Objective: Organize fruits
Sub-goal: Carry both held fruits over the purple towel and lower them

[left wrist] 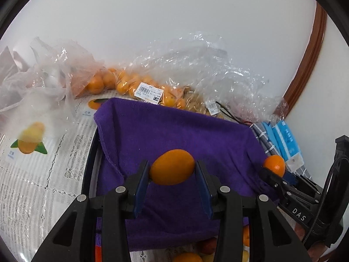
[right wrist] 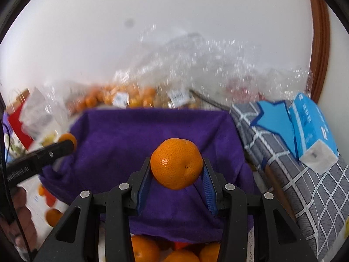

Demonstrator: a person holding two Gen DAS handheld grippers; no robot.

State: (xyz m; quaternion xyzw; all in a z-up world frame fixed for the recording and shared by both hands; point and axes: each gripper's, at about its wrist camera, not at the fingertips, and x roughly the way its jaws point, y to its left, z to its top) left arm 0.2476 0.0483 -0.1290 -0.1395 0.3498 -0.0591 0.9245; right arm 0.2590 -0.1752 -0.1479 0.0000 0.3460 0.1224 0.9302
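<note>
My left gripper (left wrist: pixel 172 170) is shut on a smooth oval orange fruit (left wrist: pixel 172 167) and holds it above a purple towel (left wrist: pixel 174 131) that lines a container. My right gripper (right wrist: pixel 176 168) is shut on a dimpled tangerine (right wrist: pixel 176 163) above the same purple towel (right wrist: pixel 135 135). The right gripper with its tangerine (left wrist: pixel 274 164) shows at the right of the left wrist view. The left gripper's fingers (right wrist: pixel 52 150) with its fruit (right wrist: pixel 68 138) show at the left of the right wrist view. More loose oranges (right wrist: pixel 144 250) lie below the towel's near edge.
Clear plastic bags of small oranges (left wrist: pixel 124 83) with price labels lie behind the towel against a white wall. A lace tablecloth with fruit prints (left wrist: pixel 28 163) is at the left. A grey checked cloth (right wrist: pixel 305 185) with a blue tissue pack (right wrist: pixel 312 131) is at the right.
</note>
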